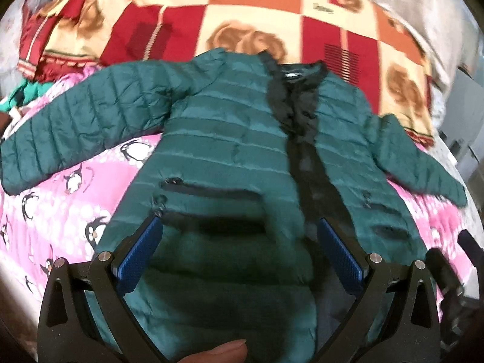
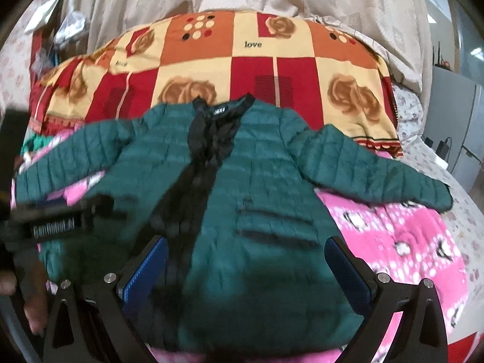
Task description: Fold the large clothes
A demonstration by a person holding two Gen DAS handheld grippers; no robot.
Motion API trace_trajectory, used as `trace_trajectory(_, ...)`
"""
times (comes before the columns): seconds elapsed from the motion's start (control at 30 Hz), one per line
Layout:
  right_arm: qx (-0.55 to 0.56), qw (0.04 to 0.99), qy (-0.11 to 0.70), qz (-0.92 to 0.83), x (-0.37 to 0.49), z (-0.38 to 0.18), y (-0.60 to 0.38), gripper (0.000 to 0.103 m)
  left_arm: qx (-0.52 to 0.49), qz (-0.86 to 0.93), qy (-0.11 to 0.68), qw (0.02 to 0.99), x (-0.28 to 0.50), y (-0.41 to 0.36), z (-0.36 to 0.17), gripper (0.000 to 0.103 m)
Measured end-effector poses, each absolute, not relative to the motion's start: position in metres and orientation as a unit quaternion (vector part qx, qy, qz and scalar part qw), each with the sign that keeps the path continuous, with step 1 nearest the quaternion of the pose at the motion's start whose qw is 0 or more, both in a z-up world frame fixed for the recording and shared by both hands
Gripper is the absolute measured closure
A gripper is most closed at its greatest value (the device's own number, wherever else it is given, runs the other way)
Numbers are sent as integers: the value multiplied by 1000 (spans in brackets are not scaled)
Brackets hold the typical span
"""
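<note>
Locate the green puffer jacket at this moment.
The green puffer jacket lies spread face up on the pink penguin blanket, sleeves out to both sides, collar toward the checkered rose quilt; both views show it centred just ahead of the tools.

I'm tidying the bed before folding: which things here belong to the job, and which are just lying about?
Job: green puffer jacket, left gripper, right gripper.
Lying about: checked rose quilt, pink penguin blanket, green cloth at the left edge.

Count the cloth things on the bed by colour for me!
Green jacket: 1
Pink penguin blanket: 1
Red and orange rose quilt: 1
Total: 3
</note>
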State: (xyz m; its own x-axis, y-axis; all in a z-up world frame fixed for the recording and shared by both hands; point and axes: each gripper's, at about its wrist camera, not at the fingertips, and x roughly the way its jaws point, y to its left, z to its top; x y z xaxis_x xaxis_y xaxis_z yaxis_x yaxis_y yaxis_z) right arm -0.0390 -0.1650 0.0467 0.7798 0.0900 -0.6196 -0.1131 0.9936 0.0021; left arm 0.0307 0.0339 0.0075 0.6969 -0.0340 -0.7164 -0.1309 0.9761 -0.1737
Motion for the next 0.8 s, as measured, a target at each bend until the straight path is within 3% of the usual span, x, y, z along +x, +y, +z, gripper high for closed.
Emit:
trace_trajectory(0.3,35,954,296,38,40,50,-151,1,-77,76,384,917,101,39,7,1)
trace_trajectory(0.53,60,963,261,3,76,48,-151,1,-61,99,444,889,124,40,-29,1)
trace_trajectory(0.8,54,938,343,17,97,9,-152,1,-57,99,438,892,129,40,-38,1)
